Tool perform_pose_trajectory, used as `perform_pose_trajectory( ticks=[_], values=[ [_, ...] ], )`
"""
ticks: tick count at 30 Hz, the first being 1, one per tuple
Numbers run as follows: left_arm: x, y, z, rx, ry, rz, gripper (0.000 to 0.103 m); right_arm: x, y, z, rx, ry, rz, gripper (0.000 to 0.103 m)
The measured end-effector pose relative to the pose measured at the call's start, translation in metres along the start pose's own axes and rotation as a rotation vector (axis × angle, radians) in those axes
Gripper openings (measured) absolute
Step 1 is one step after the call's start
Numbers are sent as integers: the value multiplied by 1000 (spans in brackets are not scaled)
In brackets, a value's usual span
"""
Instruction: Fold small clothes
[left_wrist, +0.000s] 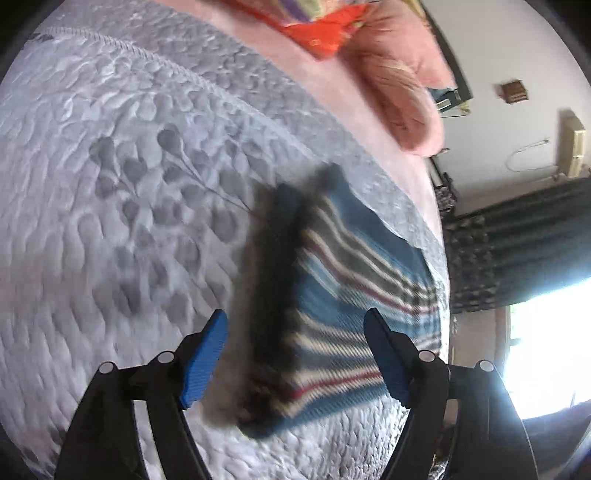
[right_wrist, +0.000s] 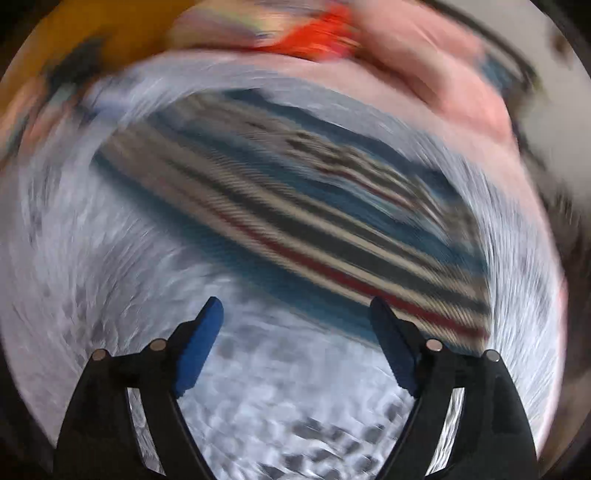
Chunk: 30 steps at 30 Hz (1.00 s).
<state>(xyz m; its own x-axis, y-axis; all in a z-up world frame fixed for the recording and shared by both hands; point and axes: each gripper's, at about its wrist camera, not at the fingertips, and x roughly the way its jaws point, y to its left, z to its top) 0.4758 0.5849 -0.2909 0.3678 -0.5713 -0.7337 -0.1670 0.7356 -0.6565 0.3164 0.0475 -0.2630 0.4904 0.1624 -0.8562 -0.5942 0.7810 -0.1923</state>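
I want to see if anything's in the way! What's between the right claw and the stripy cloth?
Nothing but bare grey quilted bedspread lies between the open right claw and the blue striped folded cloth, shown in the blurry right wrist view.

Blue garment (left_wrist: 343, 295) striped white, black, red, grey leaf-print bedspread (left_wrist: 129, 184)

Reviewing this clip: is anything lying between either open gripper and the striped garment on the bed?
Nothing visible does. The left gripper is open right over the striped garment, and the right gripper is open just short of its near edge, with only bare grey bedspread between. The right view is motion-blurred.
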Motion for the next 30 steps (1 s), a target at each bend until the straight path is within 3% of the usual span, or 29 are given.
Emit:
perform_pose_trajectory(
  ticks=[5,9,13,20,30],
  values=[
    [28,-2,30,23,54,-3,77,16,91,15,-165,-22,45,83],
    [54,-9,43,58,91,-4,77,23,127,42,-200,-54,53,82],
    [83,-13,52,89,137,-26,77,40,161,69,-270,-92,3,82],
    [102,-17,67,114,155,-71,76,76,198,93,-362,-119,-47,79],
    [120,-40,75,179,203,-75,74,99,211,117,-313,-164,-75,78]
  ],
)
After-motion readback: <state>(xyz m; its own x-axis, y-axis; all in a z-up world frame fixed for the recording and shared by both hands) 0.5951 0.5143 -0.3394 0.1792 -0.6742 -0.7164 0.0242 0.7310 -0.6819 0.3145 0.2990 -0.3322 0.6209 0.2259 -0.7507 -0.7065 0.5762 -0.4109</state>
